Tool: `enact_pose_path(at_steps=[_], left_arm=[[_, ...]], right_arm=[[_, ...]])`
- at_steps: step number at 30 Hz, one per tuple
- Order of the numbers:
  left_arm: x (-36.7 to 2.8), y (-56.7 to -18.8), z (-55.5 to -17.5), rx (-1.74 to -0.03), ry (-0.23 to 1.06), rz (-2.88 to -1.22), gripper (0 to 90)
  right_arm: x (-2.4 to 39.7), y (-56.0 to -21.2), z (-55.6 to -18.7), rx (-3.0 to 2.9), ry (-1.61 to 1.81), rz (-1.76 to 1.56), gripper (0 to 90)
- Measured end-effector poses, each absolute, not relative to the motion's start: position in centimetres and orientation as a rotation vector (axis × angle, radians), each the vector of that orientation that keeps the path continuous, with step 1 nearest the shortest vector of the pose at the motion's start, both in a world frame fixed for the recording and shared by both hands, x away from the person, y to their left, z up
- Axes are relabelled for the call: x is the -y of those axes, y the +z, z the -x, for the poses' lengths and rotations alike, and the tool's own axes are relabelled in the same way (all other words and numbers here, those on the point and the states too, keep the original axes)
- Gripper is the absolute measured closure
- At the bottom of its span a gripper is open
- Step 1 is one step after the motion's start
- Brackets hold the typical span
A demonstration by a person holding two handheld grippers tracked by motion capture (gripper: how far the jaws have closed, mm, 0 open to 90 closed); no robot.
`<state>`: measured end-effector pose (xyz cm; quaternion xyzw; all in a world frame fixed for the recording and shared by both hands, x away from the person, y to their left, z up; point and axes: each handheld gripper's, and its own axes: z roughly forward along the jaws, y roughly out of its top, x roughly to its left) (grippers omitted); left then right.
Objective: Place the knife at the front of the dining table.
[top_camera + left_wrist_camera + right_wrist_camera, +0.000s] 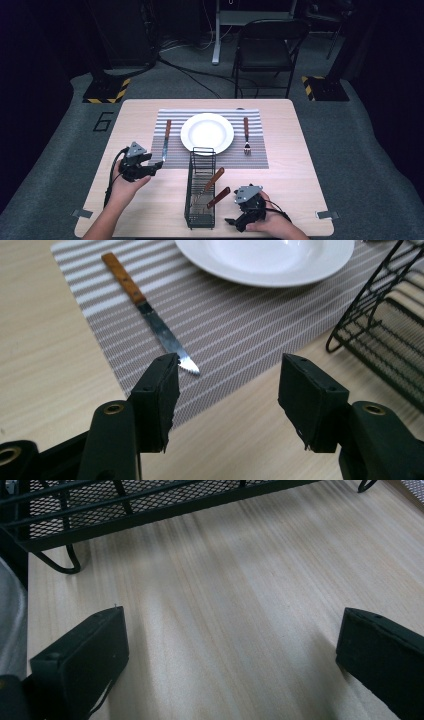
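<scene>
Place setting looks partly done: knife [165,140] lies left of the plate [207,133] on the mat [255,159], fork [246,135] right of it. Left gripper [227,385] sits just below the knife tip, fingers wide, empty. Right gripper [230,655] is below-right of the plate, fingers wide, empty. Two pieces remain in the basket [201,216] below the plate.

Knife [165,139] left of plate [207,133], fork [246,135] right

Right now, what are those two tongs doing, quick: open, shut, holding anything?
Left tongs: open, holding nothing, knife lying just ahead on the mat.
Right tongs: open wide, holding nothing, over bare table.
</scene>
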<state>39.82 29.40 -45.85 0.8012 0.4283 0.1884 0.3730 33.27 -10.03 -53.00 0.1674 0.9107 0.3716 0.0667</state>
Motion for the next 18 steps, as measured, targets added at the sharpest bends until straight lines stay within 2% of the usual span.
enact_pose_path(at_steps=[5, 11, 15, 18], left_arm=[[-30.2, -47.0, -39.2, -1.128, 0.472, -2.037, 40.3], [-30.8, -48.4, -38.9, -1.168, 0.475, -2.018, 36.3], [-31.4, -49.3, -39.2, -1.192, 0.478, -2.070, 33.0], [-32.1, -49.9, -39.5, -1.232, 0.476, -2.035, 30.7]], right_arm=[[10.0, -53.0, -33.3, -2.746, 1.120, -0.504, 0.0], [10.0, -53.0, -33.4, -2.739, 1.125, -0.490, 0.0], [10.0, -53.0, -33.4, -2.739, 1.125, -0.488, 0.0], [10.0, -53.0, -33.4, -2.740, 1.124, -0.492, 0.0]])
